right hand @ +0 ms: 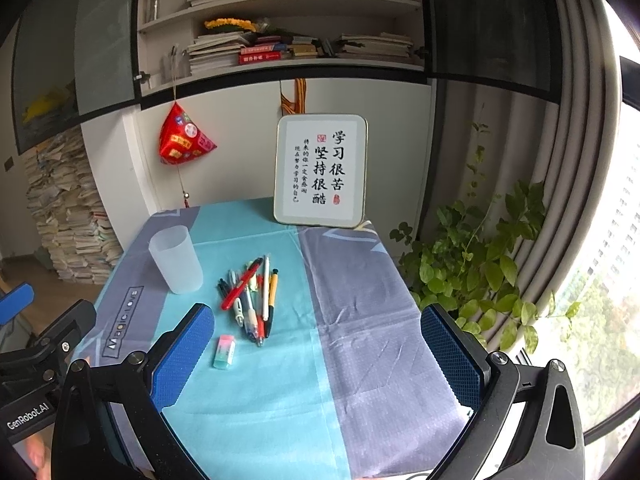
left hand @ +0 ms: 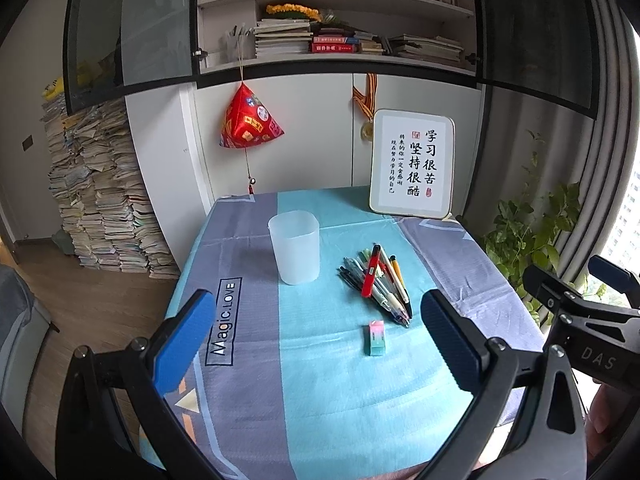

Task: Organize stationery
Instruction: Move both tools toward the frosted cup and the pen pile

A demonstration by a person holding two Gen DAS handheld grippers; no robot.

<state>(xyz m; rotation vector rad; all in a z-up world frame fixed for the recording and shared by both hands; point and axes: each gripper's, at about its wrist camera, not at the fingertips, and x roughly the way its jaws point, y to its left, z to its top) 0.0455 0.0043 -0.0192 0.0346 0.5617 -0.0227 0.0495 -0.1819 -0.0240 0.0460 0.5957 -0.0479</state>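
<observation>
A pile of several pens [left hand: 378,284] lies on the blue tablecloth, with a red pen [left hand: 370,272] on top. It also shows in the right wrist view [right hand: 252,296]. A translucent empty cup [left hand: 295,247] stands upright left of the pile; the right wrist view shows it too [right hand: 176,260]. A pink-and-green eraser [left hand: 376,337] lies in front of the pens, also seen in the right wrist view [right hand: 225,352]. My left gripper [left hand: 316,332] is open and empty, above the table's near part. My right gripper [right hand: 318,344] is open and empty, right of the eraser.
A framed calligraphy board [left hand: 412,164] stands at the table's far right edge. A red hanging ornament [left hand: 248,120] and cabinet are behind the table. A leafy plant [right hand: 480,264] is off the right edge. Stacks of books [left hand: 100,200] stand on the floor at left.
</observation>
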